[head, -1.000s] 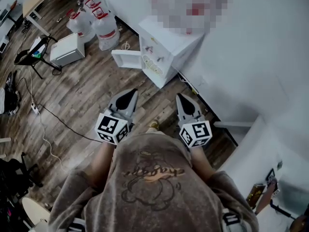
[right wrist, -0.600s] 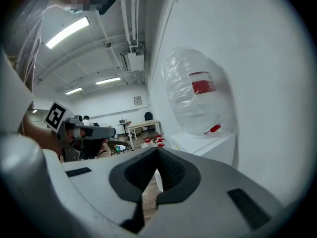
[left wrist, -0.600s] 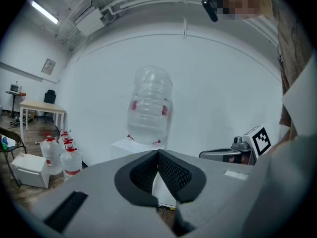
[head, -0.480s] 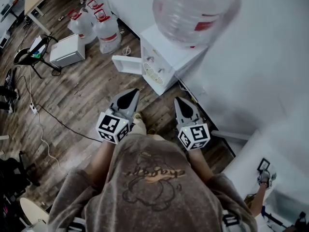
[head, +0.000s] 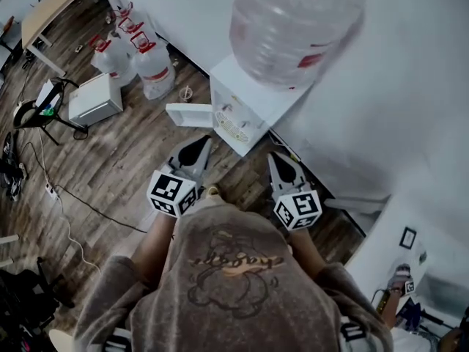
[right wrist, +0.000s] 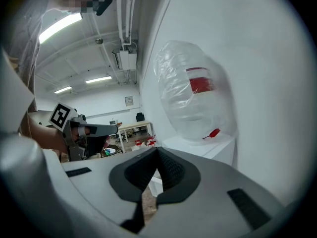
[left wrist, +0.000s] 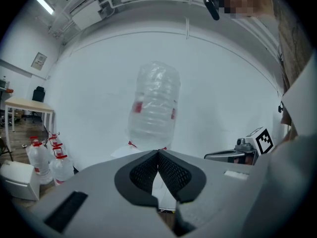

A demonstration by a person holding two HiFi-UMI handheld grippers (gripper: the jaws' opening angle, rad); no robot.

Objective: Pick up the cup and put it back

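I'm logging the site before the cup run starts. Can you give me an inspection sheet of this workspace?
Surface: wooden floor, on which the person stands.
Job's things: nothing seen.
Clutter: spare water jugs and a white box on the floor.
Grippers: left hand-held gripper shut, empty; right hand-held gripper shut, empty.
Cables: dark cable running across the floor at left.
Surroundings: white water dispenser ahead with a large bottle on top and its flap open; white wall behind it; table at far left.
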